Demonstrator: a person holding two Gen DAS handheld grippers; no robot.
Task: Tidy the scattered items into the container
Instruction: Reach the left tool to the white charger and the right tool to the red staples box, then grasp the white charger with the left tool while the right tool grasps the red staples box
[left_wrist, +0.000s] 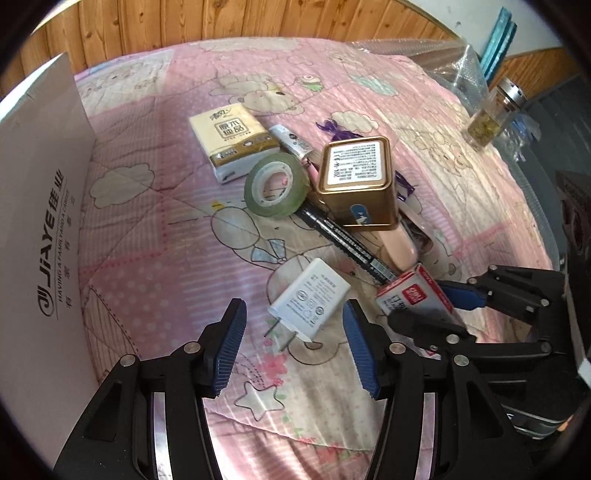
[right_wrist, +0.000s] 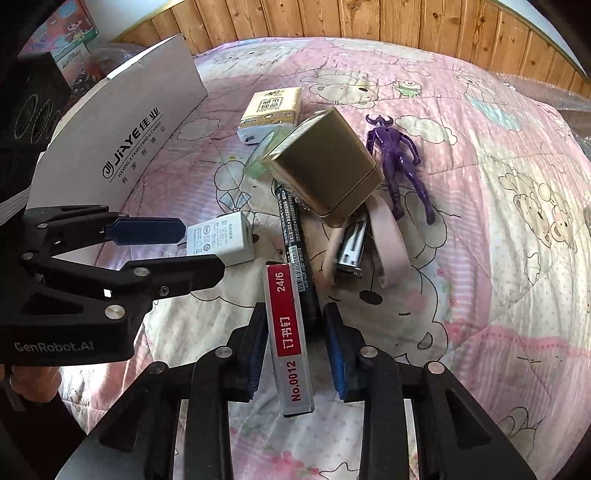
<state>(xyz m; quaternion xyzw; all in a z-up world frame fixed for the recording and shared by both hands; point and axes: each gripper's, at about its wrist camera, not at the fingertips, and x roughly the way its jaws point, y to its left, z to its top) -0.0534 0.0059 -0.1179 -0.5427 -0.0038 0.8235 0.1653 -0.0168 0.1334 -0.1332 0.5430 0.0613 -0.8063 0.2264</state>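
Note:
The white cardboard container (left_wrist: 44, 221) printed JIAYE stands at the left on the pink quilt (left_wrist: 166, 229). My left gripper (left_wrist: 295, 332) is open, and a white charger plug (left_wrist: 310, 304) lies between its fingertips without touching the pads. My right gripper (right_wrist: 297, 343) straddles a red-and-white staple box (right_wrist: 291, 339). The left pad is against the box and a gap shows on the right. A black marker (right_wrist: 295, 240) runs beside the box. Behind lie a gold tin (right_wrist: 325, 166), a green tape roll (left_wrist: 277, 184), a tissue pack (left_wrist: 232, 144) and a purple figure (right_wrist: 400, 162).
A pink strap-like item (right_wrist: 388, 236) and a silver tube (right_wrist: 352, 243) lie under the tin. A glass jar (left_wrist: 487, 114) and bubble wrap (left_wrist: 443, 62) sit at the bed's far right. A wooden wall (left_wrist: 258, 22) runs behind. Both grippers work close together.

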